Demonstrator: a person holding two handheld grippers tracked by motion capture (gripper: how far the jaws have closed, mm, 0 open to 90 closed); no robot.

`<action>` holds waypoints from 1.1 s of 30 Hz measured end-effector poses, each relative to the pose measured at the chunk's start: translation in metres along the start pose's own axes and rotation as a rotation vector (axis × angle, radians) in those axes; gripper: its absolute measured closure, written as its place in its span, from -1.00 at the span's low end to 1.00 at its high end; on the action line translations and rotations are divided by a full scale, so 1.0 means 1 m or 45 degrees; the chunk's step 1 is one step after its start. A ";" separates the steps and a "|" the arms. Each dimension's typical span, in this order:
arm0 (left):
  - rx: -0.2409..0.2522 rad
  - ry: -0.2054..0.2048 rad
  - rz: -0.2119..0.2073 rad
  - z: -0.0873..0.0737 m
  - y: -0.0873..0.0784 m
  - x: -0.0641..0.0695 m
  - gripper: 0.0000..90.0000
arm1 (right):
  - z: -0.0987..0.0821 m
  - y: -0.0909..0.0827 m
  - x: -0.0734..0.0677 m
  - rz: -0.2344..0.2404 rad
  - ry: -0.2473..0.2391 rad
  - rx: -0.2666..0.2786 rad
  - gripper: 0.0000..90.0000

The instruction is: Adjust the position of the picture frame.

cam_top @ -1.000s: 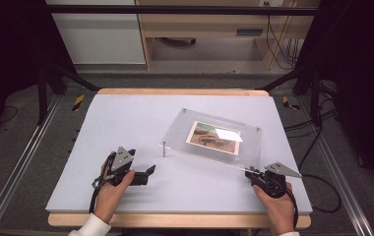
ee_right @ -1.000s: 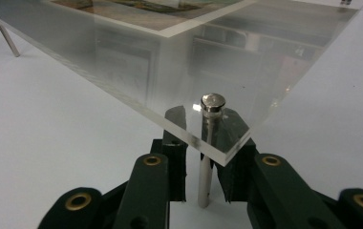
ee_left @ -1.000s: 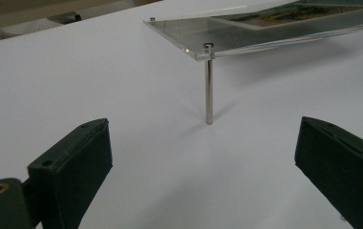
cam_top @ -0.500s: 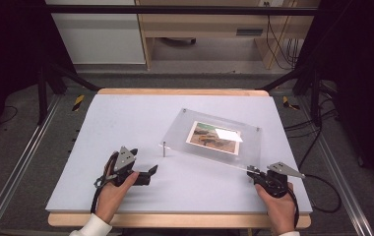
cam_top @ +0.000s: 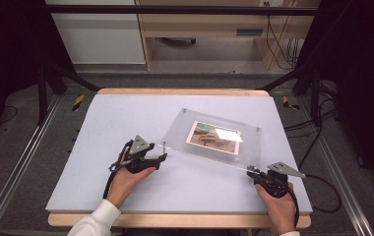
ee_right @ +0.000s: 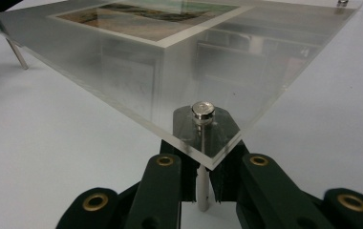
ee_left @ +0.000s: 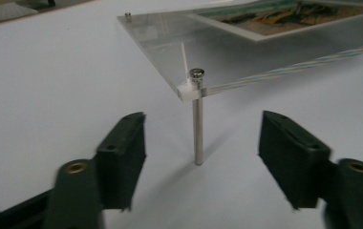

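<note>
White table (cam_top: 101, 147); left tongs (ee_left: 201, 157) parted around a leg (ee_left: 197, 129), right tongs (ee_right: 203, 191) clamping another leg (ee_right: 202, 183).

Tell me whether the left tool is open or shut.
Open: the left tool has just been closing, its jaws either side of the metal post, not touching it.

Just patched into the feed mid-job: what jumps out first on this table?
A clear acrylic frame holding a landscape print stands on thin metal legs at mid-table. The right gripper has its fingers shut on the near-right leg. The left gripper, its jaws just closing, straddles the near-left leg without touching it.
</note>
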State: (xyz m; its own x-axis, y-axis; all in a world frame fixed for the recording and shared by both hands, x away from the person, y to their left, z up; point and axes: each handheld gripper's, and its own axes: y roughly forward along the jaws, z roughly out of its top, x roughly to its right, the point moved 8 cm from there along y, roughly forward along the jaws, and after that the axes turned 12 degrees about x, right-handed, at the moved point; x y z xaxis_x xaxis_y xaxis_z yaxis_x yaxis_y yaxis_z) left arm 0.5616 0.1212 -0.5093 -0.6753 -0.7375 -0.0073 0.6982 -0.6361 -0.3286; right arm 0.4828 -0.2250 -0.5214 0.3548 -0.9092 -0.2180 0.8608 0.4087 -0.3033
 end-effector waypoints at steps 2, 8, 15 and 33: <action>-0.001 -0.009 -0.019 0.000 0.007 0.000 0.04 | 0.000 0.000 0.000 0.003 -0.002 0.001 0.83; 0.020 -0.026 -0.022 0.005 0.020 0.001 0.39 | 0.000 0.000 0.001 0.010 0.005 -0.002 0.82; 0.048 -0.121 -0.018 0.003 0.027 0.000 0.63 | 0.000 0.000 0.001 0.005 0.002 -0.003 0.81; 0.053 -0.166 -0.033 0.003 0.033 -0.003 0.76 | 0.002 0.004 -0.003 0.007 -0.021 0.001 0.77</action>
State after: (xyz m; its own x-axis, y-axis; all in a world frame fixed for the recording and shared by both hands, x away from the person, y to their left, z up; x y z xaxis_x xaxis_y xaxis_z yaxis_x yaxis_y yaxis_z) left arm 0.5867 0.1017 -0.5173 -0.6584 -0.7424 0.1240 0.6922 -0.6619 -0.2877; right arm 0.4857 -0.2212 -0.5201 0.3651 -0.9082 -0.2045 0.8591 0.4133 -0.3017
